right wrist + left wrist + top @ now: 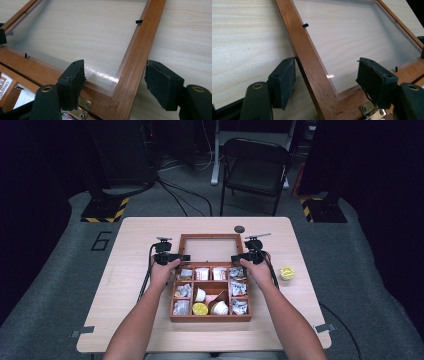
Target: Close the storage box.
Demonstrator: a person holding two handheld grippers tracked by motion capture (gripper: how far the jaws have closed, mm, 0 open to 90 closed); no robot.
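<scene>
**Both grippers straddle the open lid**

Flat on the table [135, 240], the lid [208, 237] of the wooden box [210, 318] lies swung back behind the compartments, its clear pane showing the tabletop through it. Its hinged edge meets the box's far side; brass hinges [369, 111] show in both gripper views.

At the lid's left side rail sits the left gripper [176, 257], held by the left hand [163, 270]. Seen from the left gripper view, the rail [308, 62] passes between the jaws: one pad [284, 82] stands just beside the rail's outer face, perhaps brushing it, while the other pad [374, 82] hovers over the pane, well clear of the wood. So the jaws are released, not pinching the rail.

On the opposite side, the right gripper [241, 257], in the right hand [260, 270], does the same. From the right gripper view, the right rail [136, 60] runs between its pads with a gap on either side; nothing is clamped.

The box's compartments hold small packets and cups, among them a yellow-topped cup [200, 308]. Another yellow-topped cup [286, 272] stands alone on the table right of the box, and a dark disc [239, 229] lies beyond the lid's far right corner.
</scene>
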